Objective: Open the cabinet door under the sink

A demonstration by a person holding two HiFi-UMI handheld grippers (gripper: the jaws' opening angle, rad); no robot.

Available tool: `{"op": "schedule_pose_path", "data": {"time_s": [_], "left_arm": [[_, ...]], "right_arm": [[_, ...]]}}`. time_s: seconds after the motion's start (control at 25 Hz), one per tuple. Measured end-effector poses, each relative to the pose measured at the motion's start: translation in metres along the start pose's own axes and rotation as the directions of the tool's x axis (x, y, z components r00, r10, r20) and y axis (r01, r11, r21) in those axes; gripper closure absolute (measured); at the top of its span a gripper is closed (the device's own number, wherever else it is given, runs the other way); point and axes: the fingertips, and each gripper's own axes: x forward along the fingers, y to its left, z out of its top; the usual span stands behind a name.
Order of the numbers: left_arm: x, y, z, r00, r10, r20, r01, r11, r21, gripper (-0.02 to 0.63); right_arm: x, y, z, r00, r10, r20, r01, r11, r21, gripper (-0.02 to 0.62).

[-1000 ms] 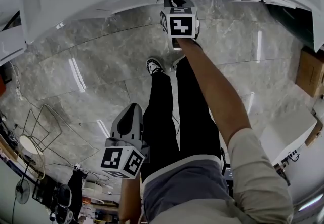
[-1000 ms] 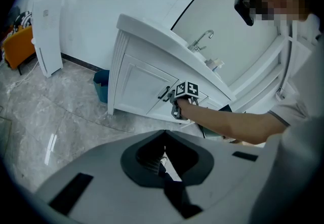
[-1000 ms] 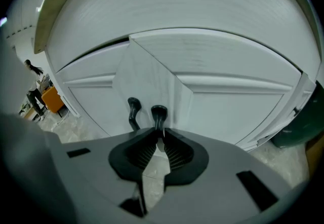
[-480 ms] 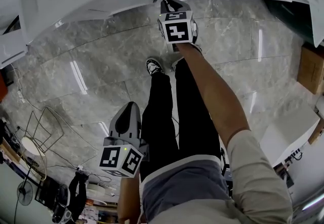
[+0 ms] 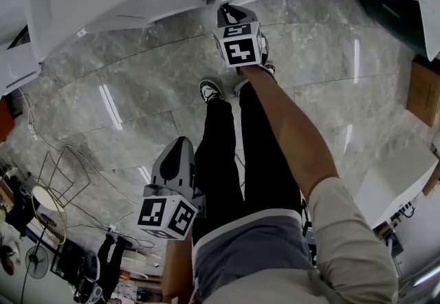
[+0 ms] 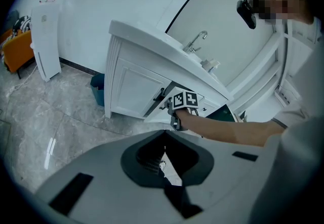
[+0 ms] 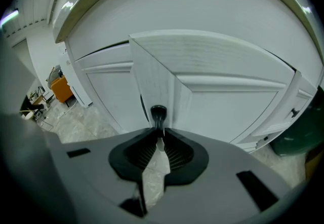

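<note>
The white cabinet [image 6: 132, 82] under the sink [image 6: 152, 40] stands on the grey floor [image 5: 137, 89] ahead of us, and its door [image 7: 154, 73] already hangs partly open, swung out toward us. We judge the door a stiff, fairly light panel that will not flex and moves only along its hinge arc, so we should pull round with the swing, not straight back. Our right gripper [image 7: 158, 134] is clenched on the small dark handle [image 7: 158, 113] at the door's free edge. That is the place to hold, farthest from the hinges, though the handle looks smooth and slim and could slip from the pads. Our left gripper [image 6: 164, 134] hangs low beside our leg, well apart from the cabinet, jaws pressed together on nothing. Against a second ago, the dark gap behind the door is wider and the right gripper has drawn away from the cabinet front; the left has barely shifted
</note>
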Motion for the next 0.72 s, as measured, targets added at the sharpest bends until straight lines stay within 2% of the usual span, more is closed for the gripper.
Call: {"op": "schedule_pose_path", "data": {"time_s": [0.72], "left_arm": [[0.003,-0.016,0.002,1.0,-0.018,-0.017,0.019,0.999,0.028,0.607]], "right_arm": [[-0.017,0.0,-0.023,0.999,0.034,-0.024,-0.035,0.999,-0.04,0.538]]}}
